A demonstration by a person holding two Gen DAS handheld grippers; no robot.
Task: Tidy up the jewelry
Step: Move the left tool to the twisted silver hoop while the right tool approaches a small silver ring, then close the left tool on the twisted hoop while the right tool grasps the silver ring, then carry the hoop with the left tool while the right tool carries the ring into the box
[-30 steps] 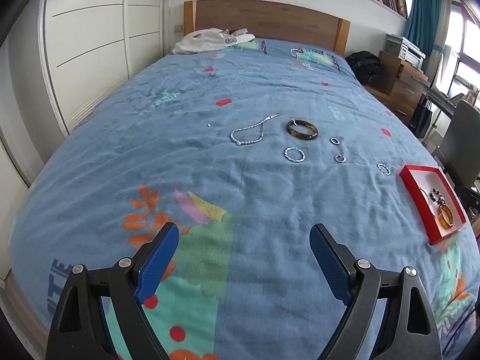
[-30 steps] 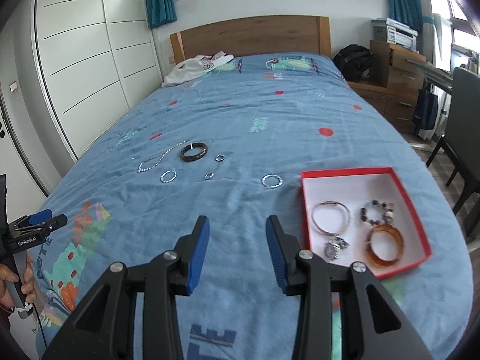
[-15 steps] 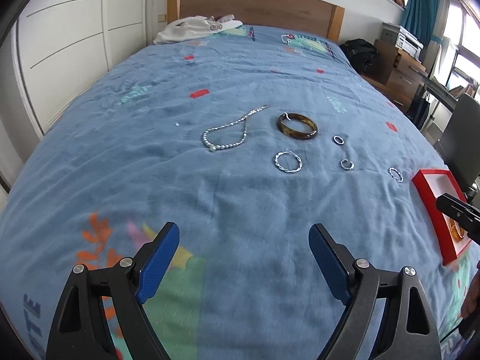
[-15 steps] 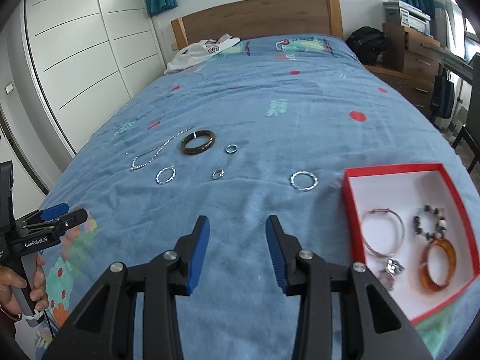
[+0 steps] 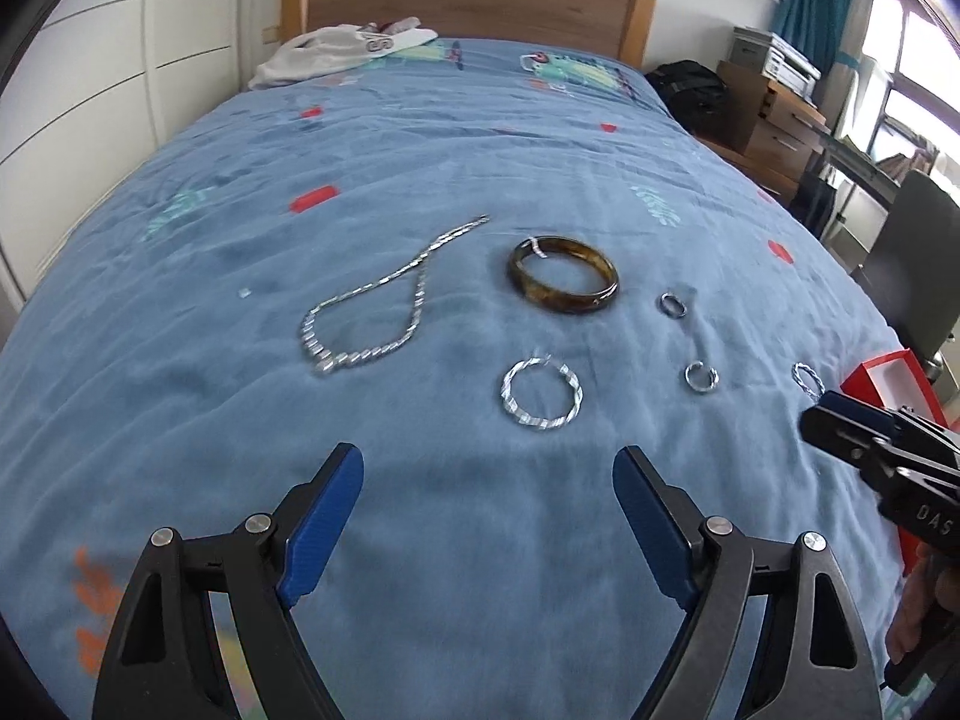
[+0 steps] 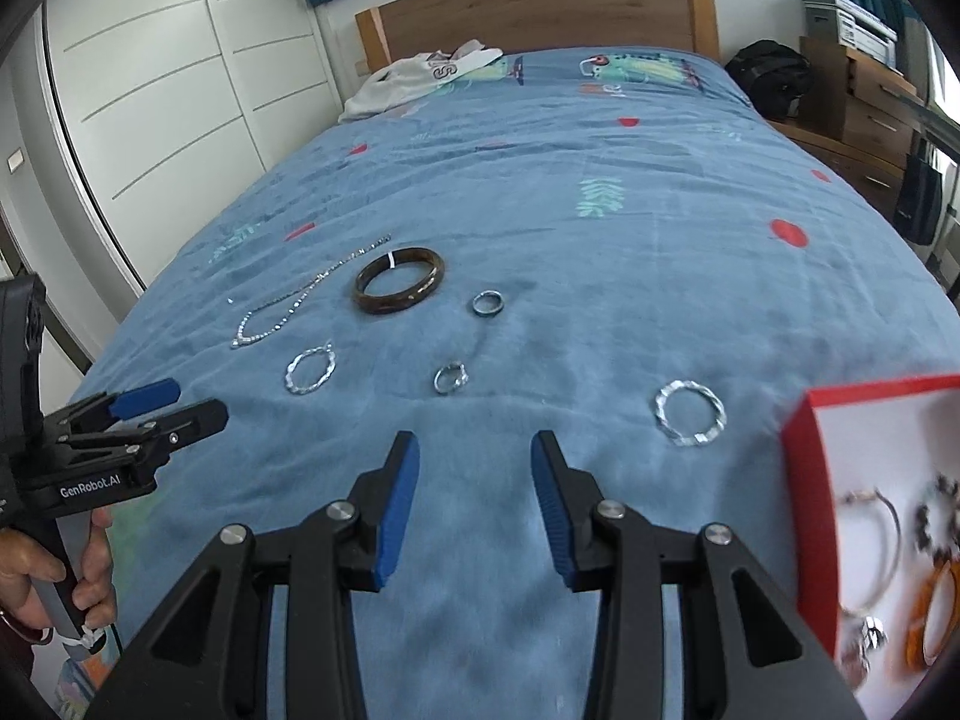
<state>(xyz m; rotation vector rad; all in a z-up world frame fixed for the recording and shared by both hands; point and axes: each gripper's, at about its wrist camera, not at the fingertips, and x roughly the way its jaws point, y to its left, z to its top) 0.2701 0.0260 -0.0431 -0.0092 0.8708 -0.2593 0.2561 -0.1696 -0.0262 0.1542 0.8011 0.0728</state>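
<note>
Jewelry lies on a blue bedspread: a silver necklace (image 5: pixel 372 306), a brown bangle (image 5: pixel 564 282), a twisted silver hoop (image 5: pixel 542 393), two small rings (image 5: pixel 673 305) (image 5: pixel 701 376) and a second twisted hoop (image 6: pixel 690 412). A red box (image 6: pixel 810 480) at the right holds bracelets. My left gripper (image 5: pixel 489 516) is open and empty, just short of the near hoop. My right gripper (image 6: pixel 474 501) is open and empty, short of the small ring (image 6: pixel 450 377) and left of the red box.
A white garment (image 5: pixel 336 51) lies at the wooden headboard (image 5: pixel 468 0). White wardrobe doors (image 6: pixel 150 90) line the left side. A black bag (image 5: pixel 690 90), wooden drawers (image 5: pixel 774 120) and a chair (image 5: pixel 918 252) stand to the right of the bed.
Both grippers have moved forward over the bed toward the jewelry. The red box has slid to the right edge of both views. Both grippers stay open.
</note>
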